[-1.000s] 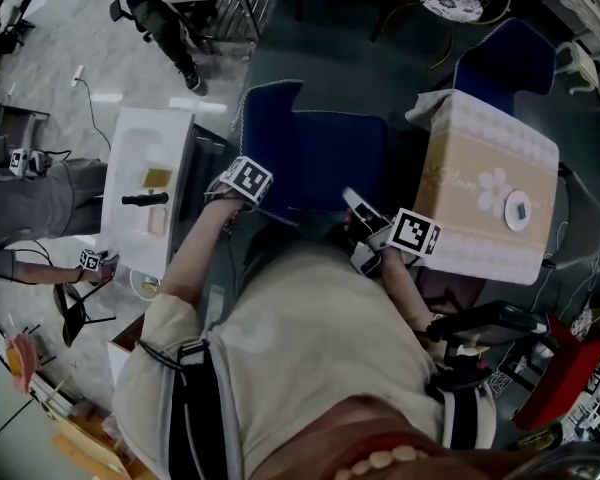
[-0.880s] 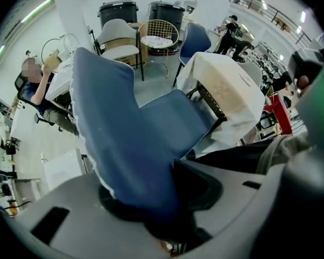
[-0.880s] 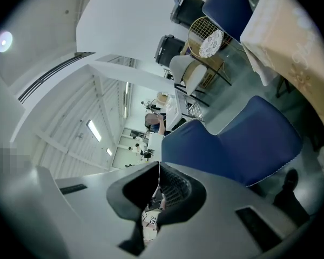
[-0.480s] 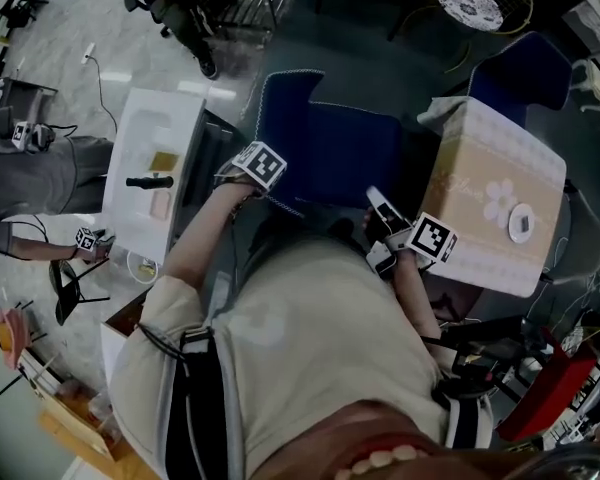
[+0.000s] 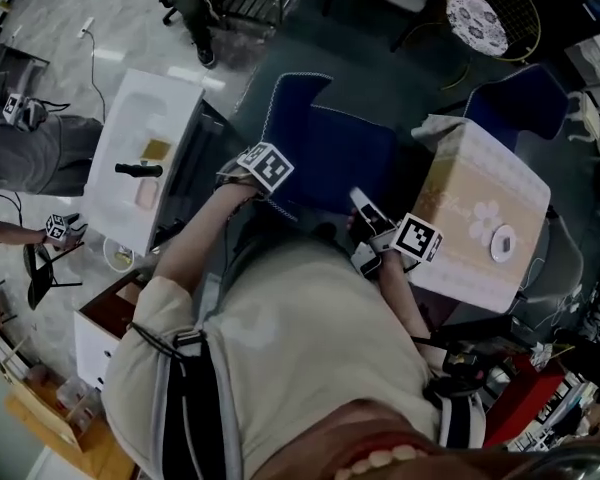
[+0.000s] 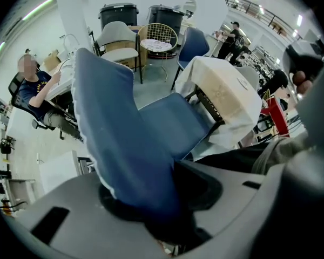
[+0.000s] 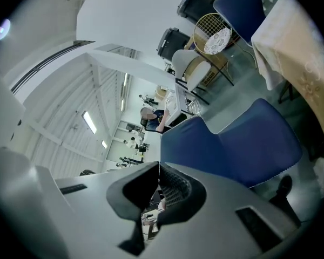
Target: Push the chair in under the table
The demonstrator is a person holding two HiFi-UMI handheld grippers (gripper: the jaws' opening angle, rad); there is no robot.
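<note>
Beside the cloth-covered bench (image 5: 480,218) stands the blue chair (image 5: 340,153); the left hand-held gripper (image 6: 151,201) clamps its backrest (image 6: 113,134), and the right hand-held gripper (image 7: 156,190) is closed, empty, near the seat (image 7: 259,134).

Blue chairs, two: near chair (image 5: 330,153), far chair (image 5: 520,98). Beige chair (image 6: 117,36), one. Wire-backed seat (image 5: 480,13), one. Cloth-covered worktop (image 5: 480,203), one. Grippers, two: left gripper (image 5: 263,168), right gripper (image 5: 360,204).
</note>
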